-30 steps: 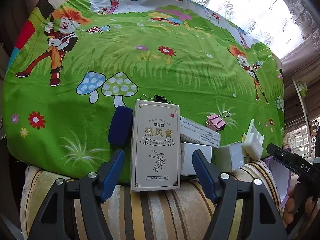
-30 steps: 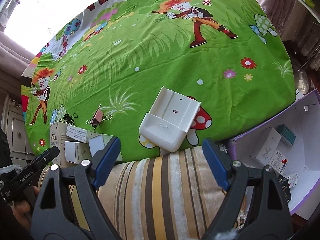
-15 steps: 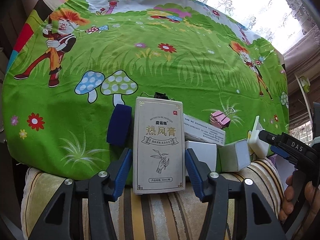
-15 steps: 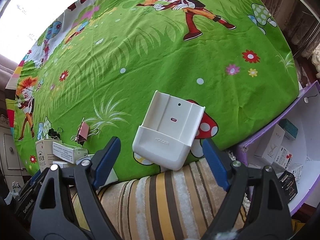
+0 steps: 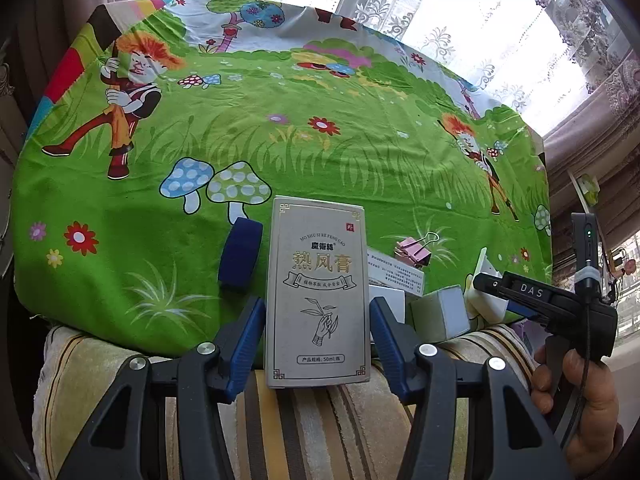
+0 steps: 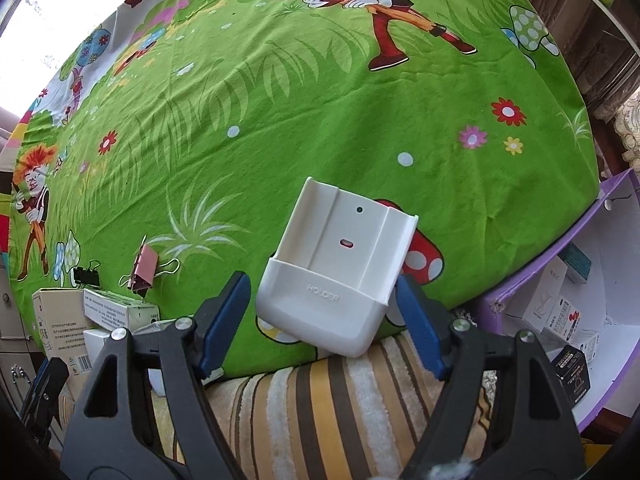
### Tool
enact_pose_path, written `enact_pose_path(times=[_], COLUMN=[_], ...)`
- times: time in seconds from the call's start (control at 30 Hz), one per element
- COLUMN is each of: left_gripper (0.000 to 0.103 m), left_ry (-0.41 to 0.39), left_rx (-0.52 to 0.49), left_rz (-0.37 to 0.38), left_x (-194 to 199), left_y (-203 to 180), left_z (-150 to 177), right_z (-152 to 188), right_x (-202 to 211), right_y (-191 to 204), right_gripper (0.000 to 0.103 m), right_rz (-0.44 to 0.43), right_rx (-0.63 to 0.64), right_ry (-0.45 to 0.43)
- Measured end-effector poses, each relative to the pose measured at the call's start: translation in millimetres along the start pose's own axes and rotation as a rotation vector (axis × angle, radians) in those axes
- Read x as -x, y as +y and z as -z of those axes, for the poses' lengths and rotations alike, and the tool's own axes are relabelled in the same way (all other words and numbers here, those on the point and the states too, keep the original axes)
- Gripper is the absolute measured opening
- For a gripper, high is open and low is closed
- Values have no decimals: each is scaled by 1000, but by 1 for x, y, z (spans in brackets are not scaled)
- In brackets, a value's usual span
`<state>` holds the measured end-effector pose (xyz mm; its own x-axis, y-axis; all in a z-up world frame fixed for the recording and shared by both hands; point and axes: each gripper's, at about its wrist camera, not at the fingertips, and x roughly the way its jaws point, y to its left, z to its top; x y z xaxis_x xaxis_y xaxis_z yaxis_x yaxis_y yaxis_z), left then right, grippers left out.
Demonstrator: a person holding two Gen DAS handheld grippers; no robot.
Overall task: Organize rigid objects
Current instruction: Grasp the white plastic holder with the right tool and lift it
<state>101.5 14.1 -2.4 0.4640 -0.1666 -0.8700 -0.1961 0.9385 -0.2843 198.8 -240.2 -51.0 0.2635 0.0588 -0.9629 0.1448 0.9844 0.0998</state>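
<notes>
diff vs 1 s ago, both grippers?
Left gripper advanced and narrowed around the silver box; pads look at its sides, grip unconfirmed. Right gripper moved in to straddle the white holder, jaws open. Box, holder, pink clip stayed put.

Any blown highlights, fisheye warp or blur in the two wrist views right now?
Left wrist: lace-curtained window blown out, green tablecloth bulging with fisheye, silver box print sharp. Right wrist: top-left corner clipped white, white holder sharp, purple-edged box warped at the frame edge.

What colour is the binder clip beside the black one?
Pink: the binder clip has a pink body and wire handles. It shows best in the right wrist view.
</notes>
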Motion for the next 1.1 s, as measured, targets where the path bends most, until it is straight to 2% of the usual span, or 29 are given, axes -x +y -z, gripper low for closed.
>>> enact_pose_path(times=[0.33, 0.57, 0.77, 0.8, 0.83, 0.9, 1.07, 1.1], left_gripper=[55, 55, 55, 55, 55, 55, 55, 55], left_ry=[-57, -75, -68, -63, -59, -51, -36, -35], left_rx=[78, 72, 46, 39, 34, 19, -12, -12], left_rz=[49, 85, 160, 172, 183, 203, 220, 220], left_x=[14, 24, 31, 31, 31, 31, 29, 29], left_y=[12, 3, -18, -23, -28, -37, -51, -51], left_z=[0, 3, 11, 12, 14, 17, 23, 24], right_z=[13, 28, 48, 50, 52, 57, 62, 61], right_x=[23, 53, 80, 82, 83, 84, 79, 78], right_y=[-11, -16, -22, -23, -26, -32, -34, -32], right_gripper=[70, 69, 67, 45, 34, 34, 35, 44], right_rz=[-70, -94, -102, -105, -114, -135, -124, -120], right_rx=[18, 63, 101, 106, 101, 93, 137, 151], right_ry=[-73, -168, -228, -229, -221, -212, -176, -173])
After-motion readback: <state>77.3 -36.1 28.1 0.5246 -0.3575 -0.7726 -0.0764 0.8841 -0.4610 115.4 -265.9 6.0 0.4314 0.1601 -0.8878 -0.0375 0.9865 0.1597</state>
